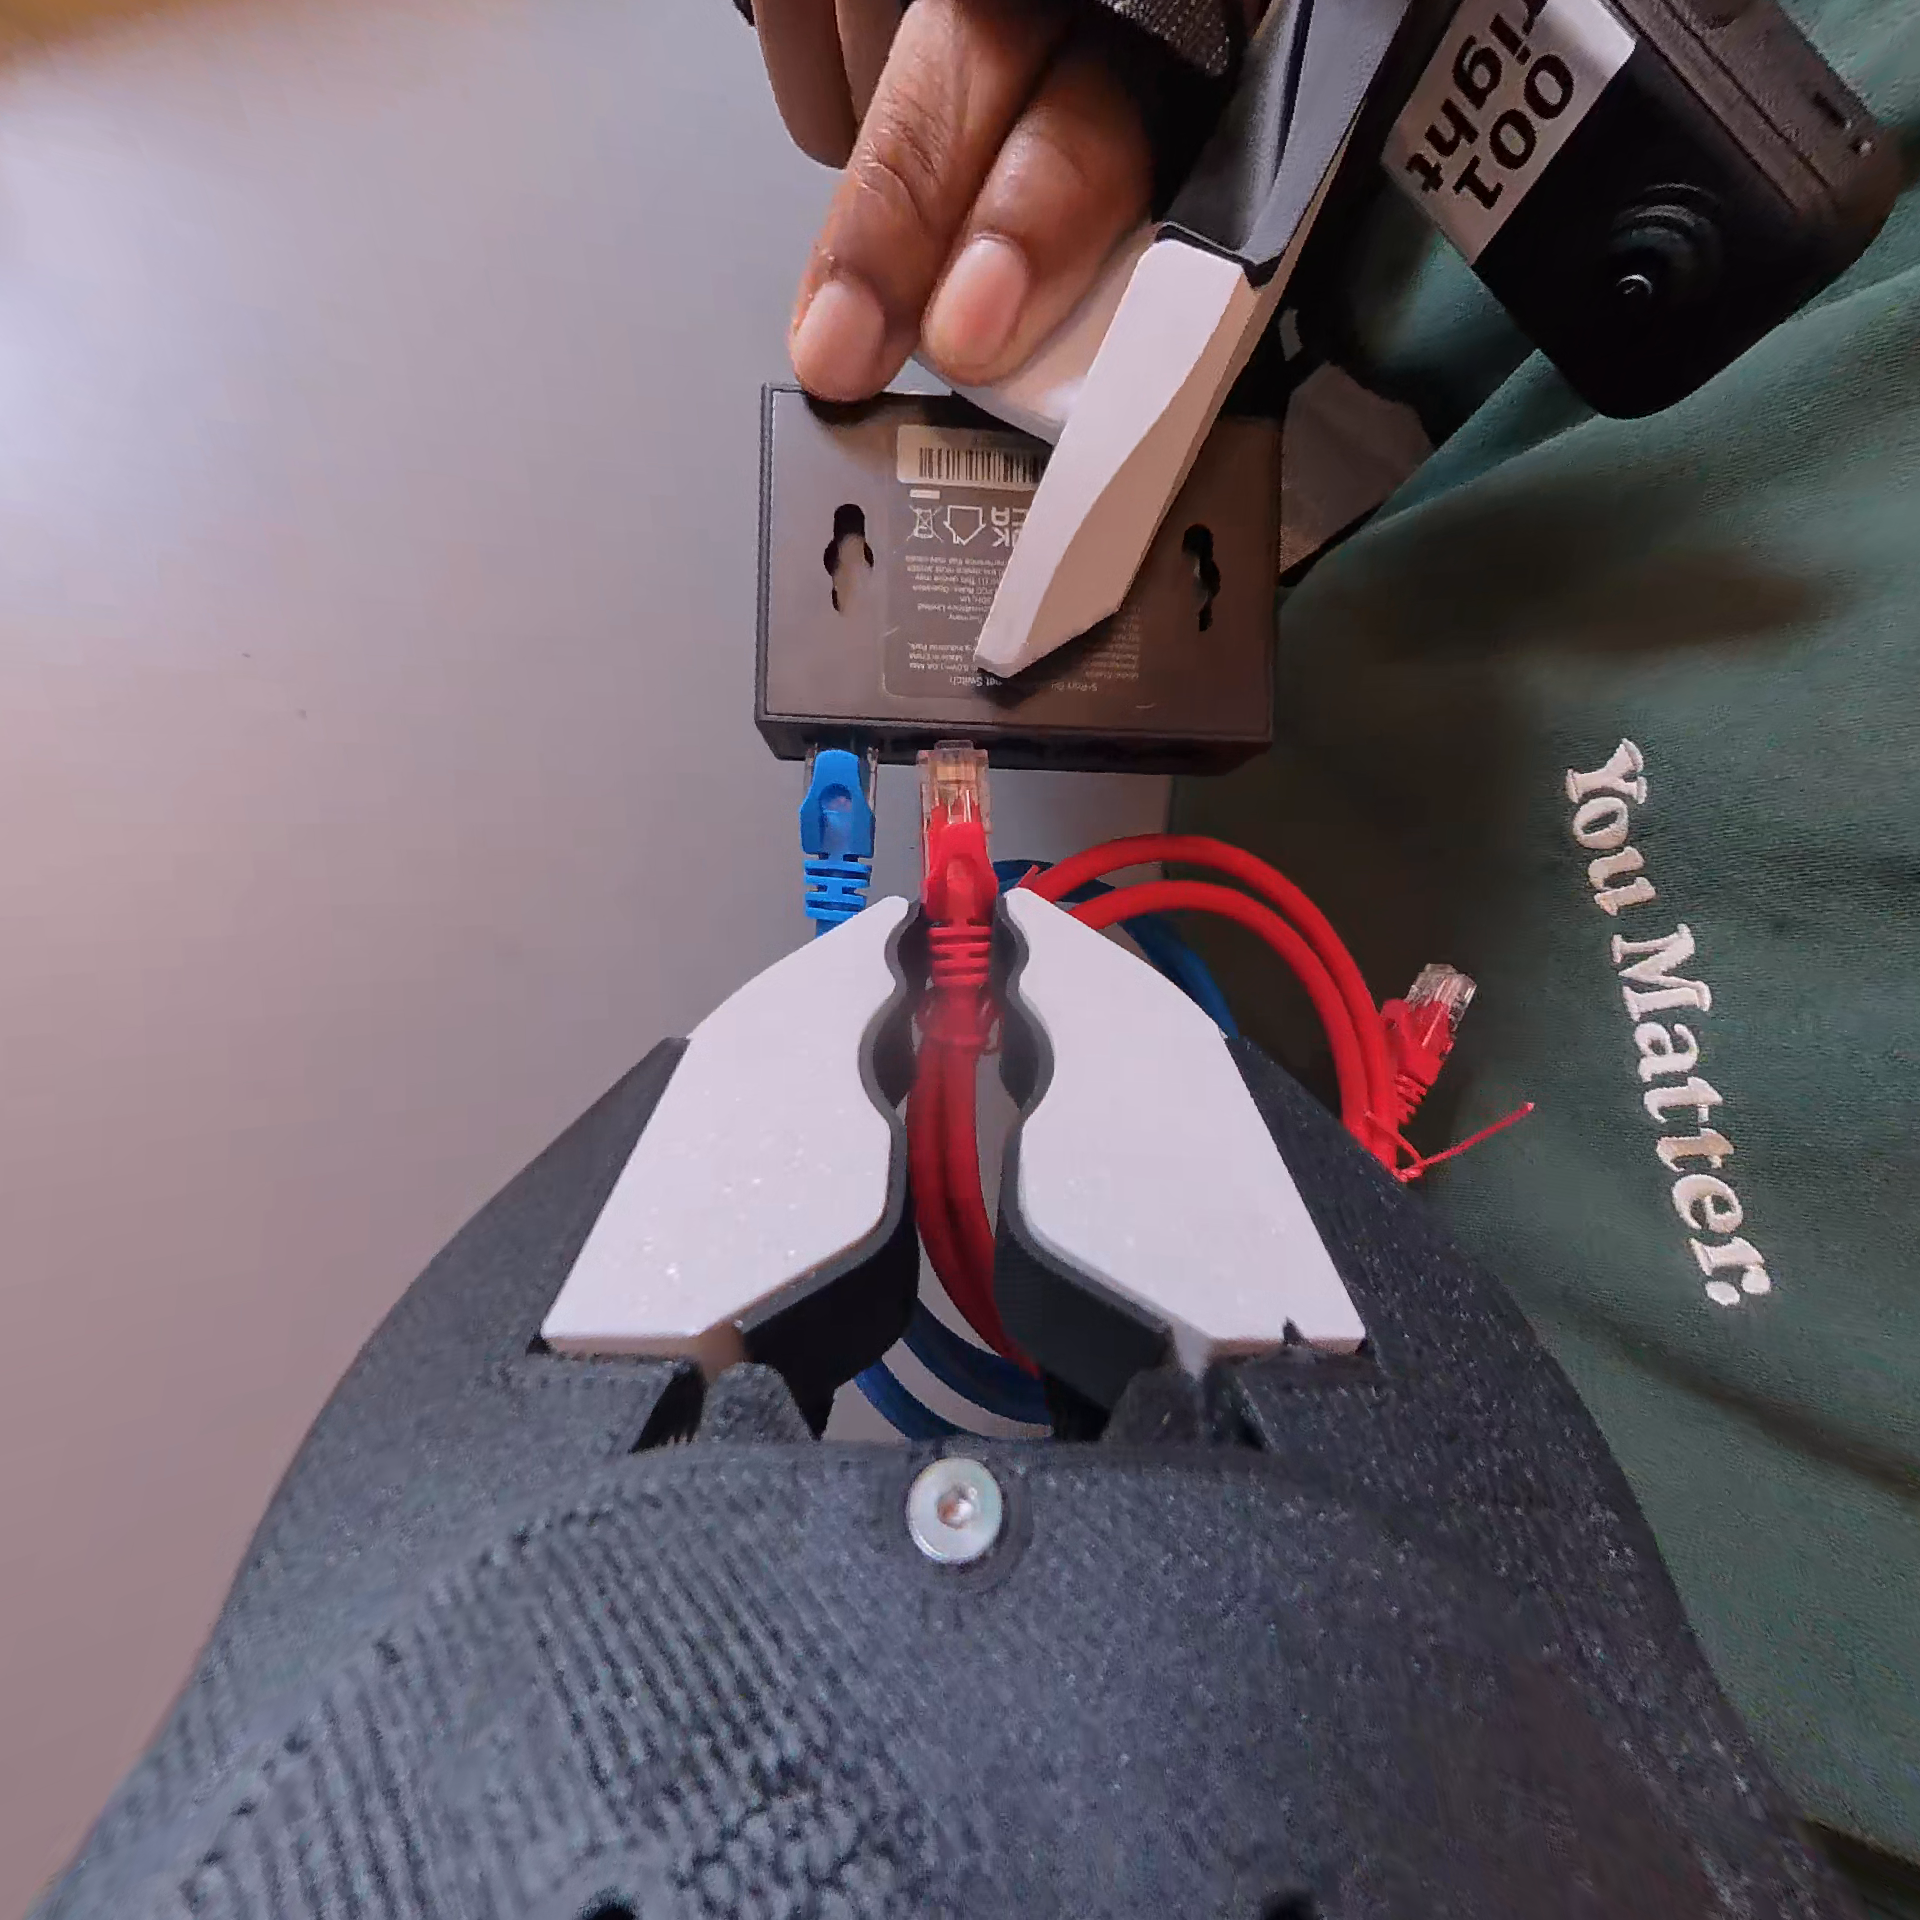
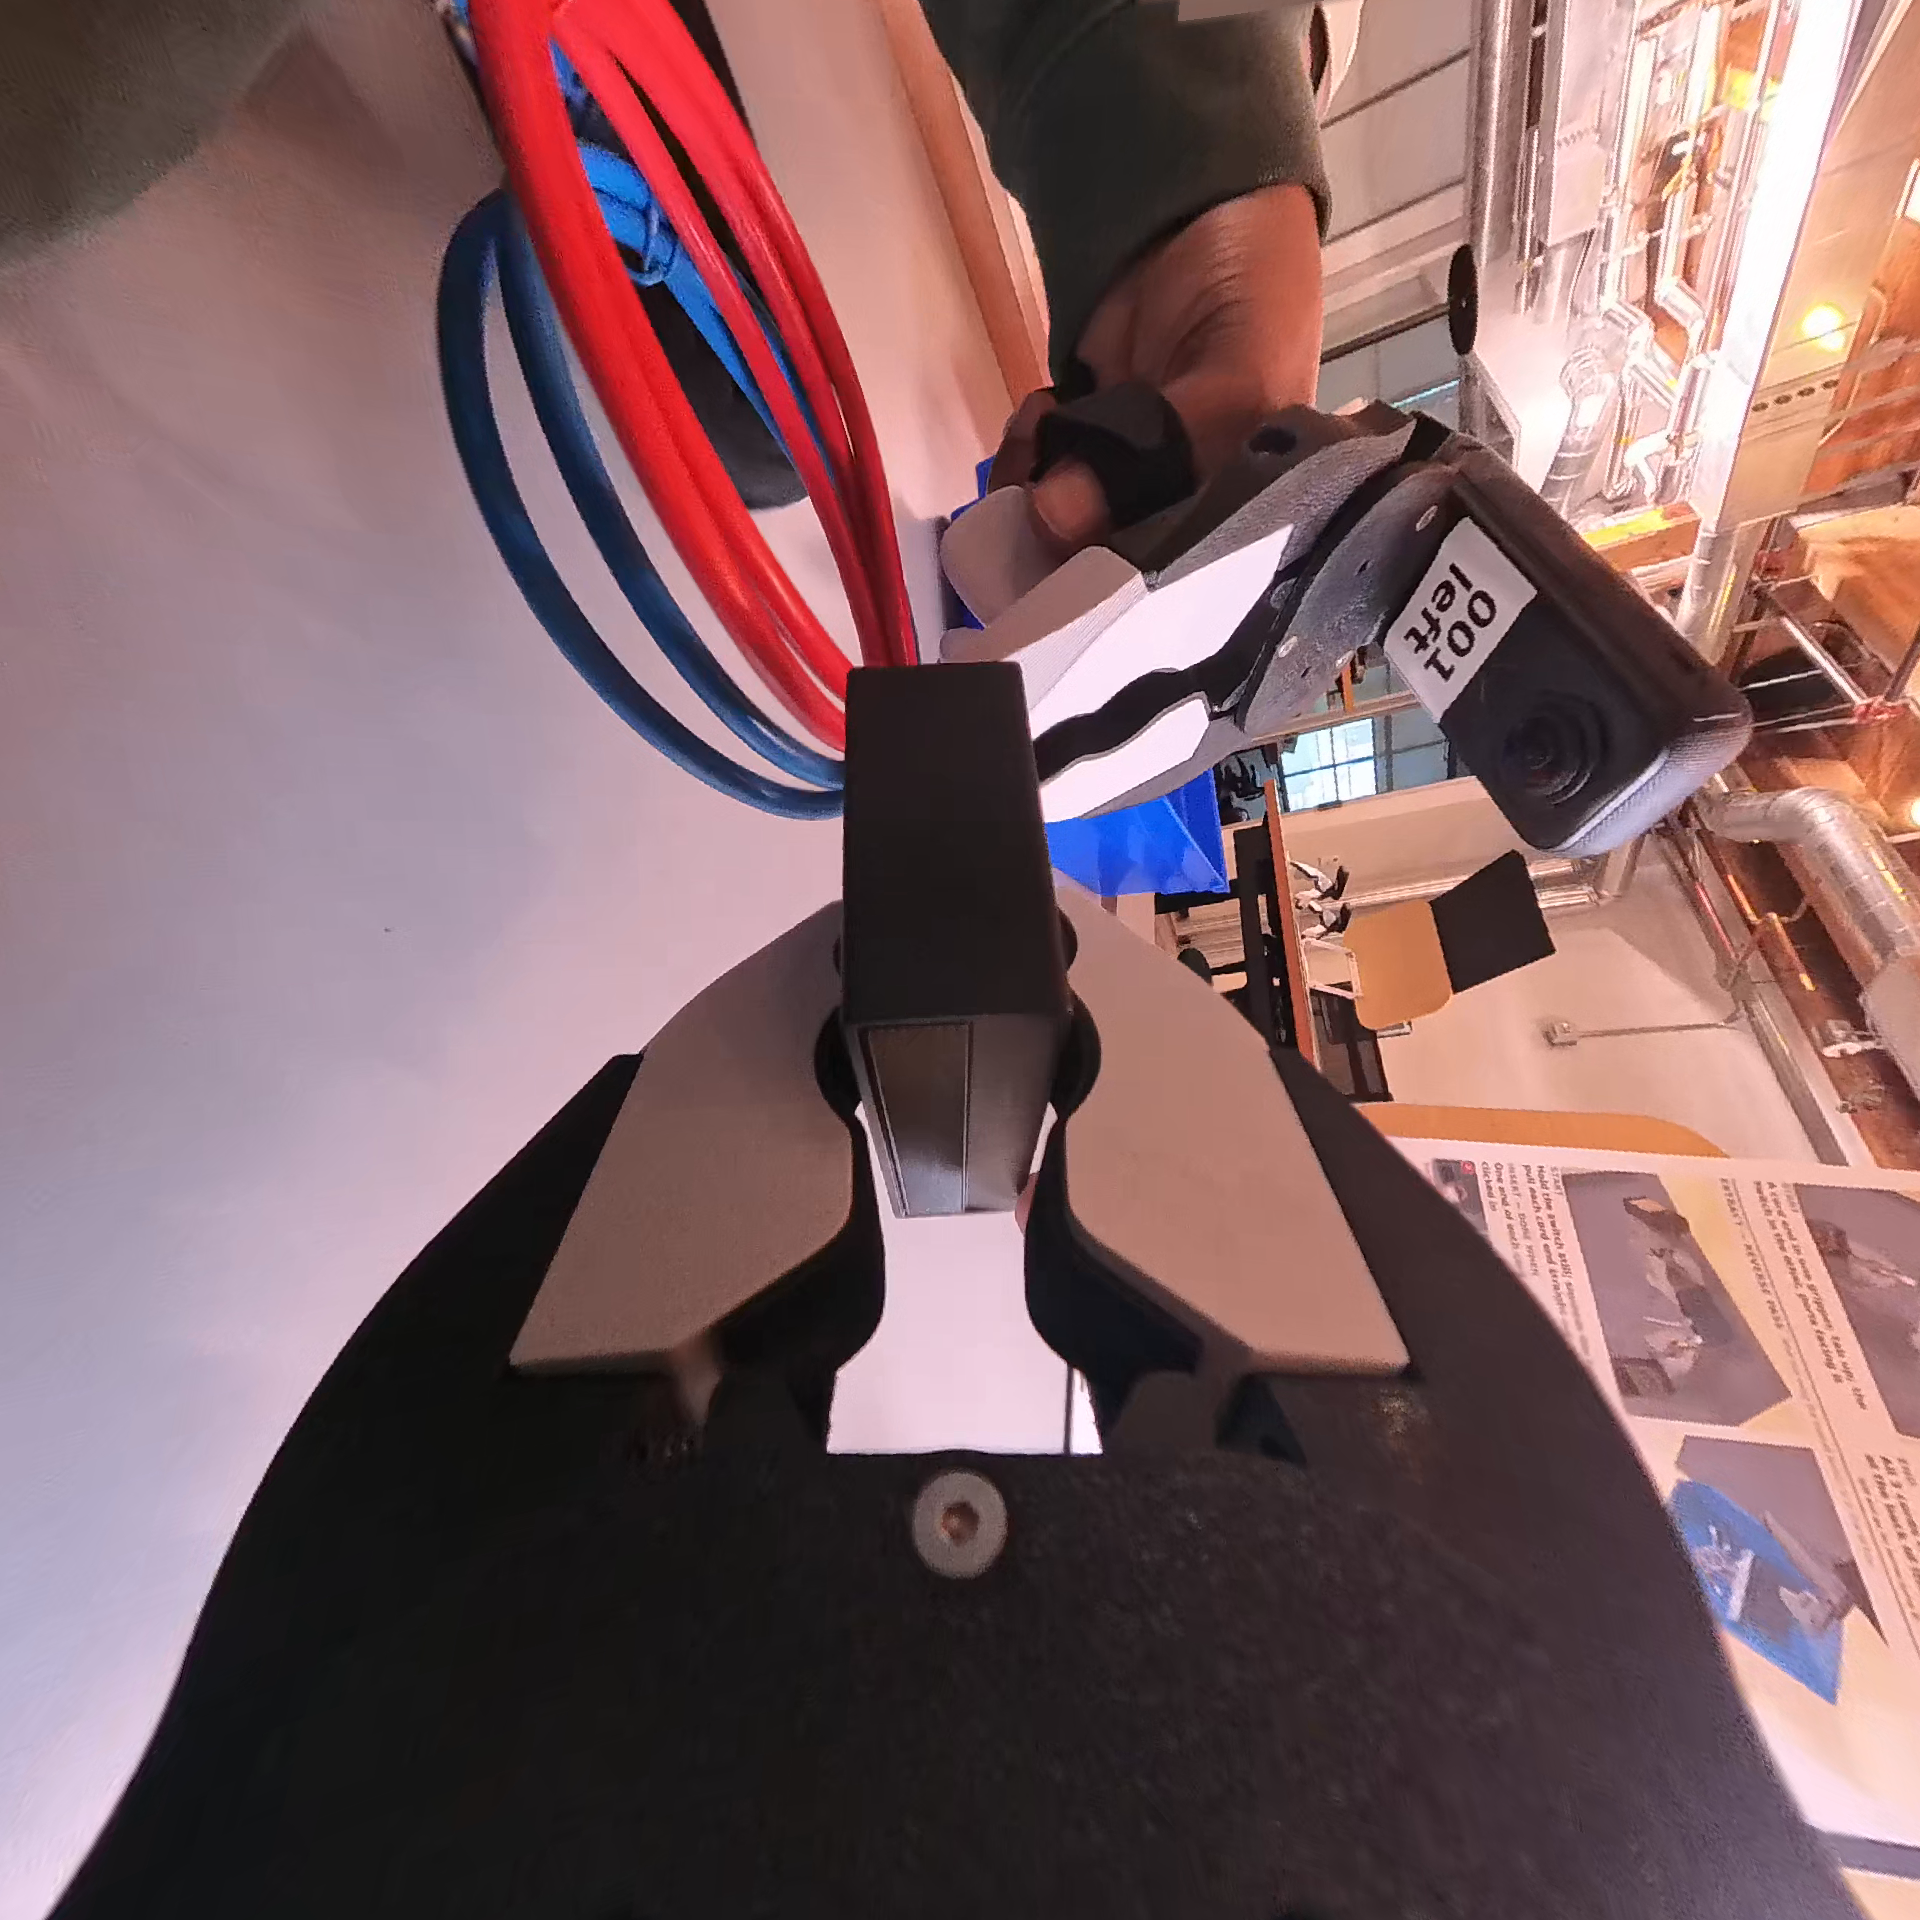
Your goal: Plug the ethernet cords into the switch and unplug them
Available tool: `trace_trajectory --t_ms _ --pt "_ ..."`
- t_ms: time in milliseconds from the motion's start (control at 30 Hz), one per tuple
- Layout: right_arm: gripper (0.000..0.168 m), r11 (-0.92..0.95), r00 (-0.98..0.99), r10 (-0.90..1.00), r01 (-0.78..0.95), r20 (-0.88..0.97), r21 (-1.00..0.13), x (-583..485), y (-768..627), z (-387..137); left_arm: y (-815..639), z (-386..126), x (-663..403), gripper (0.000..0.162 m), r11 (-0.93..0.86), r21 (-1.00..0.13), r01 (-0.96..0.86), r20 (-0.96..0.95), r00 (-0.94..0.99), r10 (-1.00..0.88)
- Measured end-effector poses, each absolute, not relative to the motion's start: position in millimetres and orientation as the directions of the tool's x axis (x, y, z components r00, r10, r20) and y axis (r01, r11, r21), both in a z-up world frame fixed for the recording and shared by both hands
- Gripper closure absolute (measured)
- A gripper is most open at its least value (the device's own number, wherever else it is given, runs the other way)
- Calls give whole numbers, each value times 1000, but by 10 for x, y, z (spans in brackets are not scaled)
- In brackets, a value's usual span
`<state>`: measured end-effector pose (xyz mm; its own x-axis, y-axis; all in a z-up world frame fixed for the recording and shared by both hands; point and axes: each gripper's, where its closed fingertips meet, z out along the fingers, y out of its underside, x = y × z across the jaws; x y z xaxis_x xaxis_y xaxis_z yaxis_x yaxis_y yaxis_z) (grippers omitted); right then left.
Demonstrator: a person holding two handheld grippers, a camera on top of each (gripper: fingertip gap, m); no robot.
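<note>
My left gripper (image 1: 956, 920) is shut on the red ethernet cord (image 1: 954, 914) just behind its clear plug, whose tip sits at a port of the black switch (image 1: 821, 623), barely in or just outside. A blue cord (image 1: 834, 842) is plugged into the port to its left. The red cord's other plug (image 1: 1425, 1023) hangs free at the right. My right gripper (image 2: 951, 977) is shut on the switch (image 2: 940, 862) and holds it above the white table; in the left wrist view its white finger (image 1: 1101, 468) lies across the switch's labelled underside. Red and blue cord loops (image 2: 665, 436) hang behind.
A hand (image 1: 935, 208) holds the right gripper handle and a person's green sweatshirt (image 1: 1610, 727) fills the right side. The white table (image 2: 260, 831) lies below. A printed instruction sheet (image 2: 1714, 1403) lies at the right, and a blue bin (image 2: 1143, 842) stands behind the left gripper (image 2: 1049, 634). The tips of both grippers are at nearly the same place.
</note>
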<state>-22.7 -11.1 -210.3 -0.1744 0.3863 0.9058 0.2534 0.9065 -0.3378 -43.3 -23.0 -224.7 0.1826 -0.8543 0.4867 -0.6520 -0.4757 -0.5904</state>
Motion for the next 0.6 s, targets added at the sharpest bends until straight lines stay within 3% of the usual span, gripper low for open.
trace_trajectory --t_ms 433,600 --pt "138 927 -219 354 208 909 -311 -298 -223 -2157 -271 -2353 -486 150 -446 -565 -694 464 179 -867" --pt "138 875 -171 394 370 903 -312 -235 100 -2202 -360 -2409 -418 149 -473 -563 -678 491 185 -851"
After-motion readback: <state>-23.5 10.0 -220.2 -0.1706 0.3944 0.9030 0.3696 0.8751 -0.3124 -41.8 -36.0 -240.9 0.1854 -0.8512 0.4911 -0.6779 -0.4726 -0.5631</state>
